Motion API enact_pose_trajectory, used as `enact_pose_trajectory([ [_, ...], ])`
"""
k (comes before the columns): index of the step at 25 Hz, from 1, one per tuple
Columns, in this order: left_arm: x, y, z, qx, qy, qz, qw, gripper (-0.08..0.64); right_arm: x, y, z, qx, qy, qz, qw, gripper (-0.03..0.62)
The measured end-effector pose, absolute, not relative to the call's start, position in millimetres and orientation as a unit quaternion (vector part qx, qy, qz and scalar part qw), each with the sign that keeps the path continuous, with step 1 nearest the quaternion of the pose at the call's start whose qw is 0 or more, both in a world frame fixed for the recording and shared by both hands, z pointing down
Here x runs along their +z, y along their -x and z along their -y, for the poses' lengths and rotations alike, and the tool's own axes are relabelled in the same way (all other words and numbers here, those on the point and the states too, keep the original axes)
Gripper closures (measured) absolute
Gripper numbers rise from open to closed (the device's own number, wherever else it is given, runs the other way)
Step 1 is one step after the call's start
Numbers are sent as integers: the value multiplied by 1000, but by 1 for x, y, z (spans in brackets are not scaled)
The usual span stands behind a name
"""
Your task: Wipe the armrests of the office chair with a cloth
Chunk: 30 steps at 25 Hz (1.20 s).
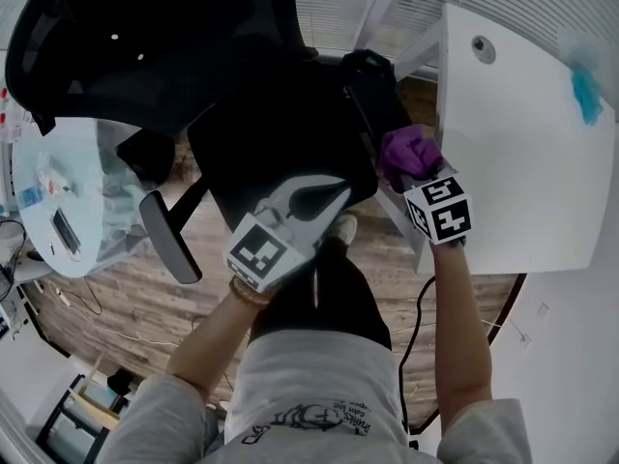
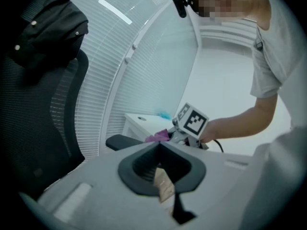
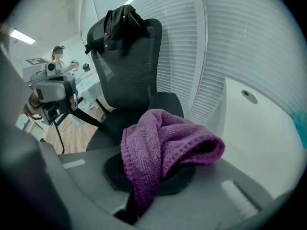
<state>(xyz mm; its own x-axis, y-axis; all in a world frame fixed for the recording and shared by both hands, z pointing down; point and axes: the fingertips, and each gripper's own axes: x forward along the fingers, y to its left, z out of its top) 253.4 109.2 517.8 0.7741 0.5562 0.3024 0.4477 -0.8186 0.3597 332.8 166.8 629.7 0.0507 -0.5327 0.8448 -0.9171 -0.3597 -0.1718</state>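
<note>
The black office chair (image 1: pixel 280 133) is below me, its backrest (image 3: pixel 127 61) at the upper left of the head view. My right gripper (image 1: pixel 406 169) is shut on a bunched purple cloth (image 1: pixel 407 151), right at the near end of the chair's right armrest (image 1: pixel 372 90); whether the cloth touches it I cannot tell. In the right gripper view the cloth (image 3: pixel 163 147) hides the jaws and the armrest pad (image 3: pixel 165 102) lies just beyond. My left gripper (image 1: pixel 334 193) hovers over the seat's front edge, jaws together and holding nothing. The left armrest (image 1: pixel 169 235) sticks out at the lower left.
A white table (image 1: pixel 522 153) stands just right of the armrest, with a teal item (image 1: pixel 585 90) on its far edge. A round glass table (image 1: pixel 58 191) with small things is at the left. A dark garment (image 3: pixel 120 20) hangs on the backrest. Cables lie on the wood floor.
</note>
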Motion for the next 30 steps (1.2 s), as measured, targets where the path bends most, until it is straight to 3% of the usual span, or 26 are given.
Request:
enact_pose_trajectory([
  [19, 521, -247, -94, 202, -933, -268, 133, 558, 639, -402, -35, 405, -693, 553, 223, 561],
  [30, 521, -245, -91, 202, -932, -269, 133, 558, 638, -402, -38, 391, -705, 548, 223, 561],
])
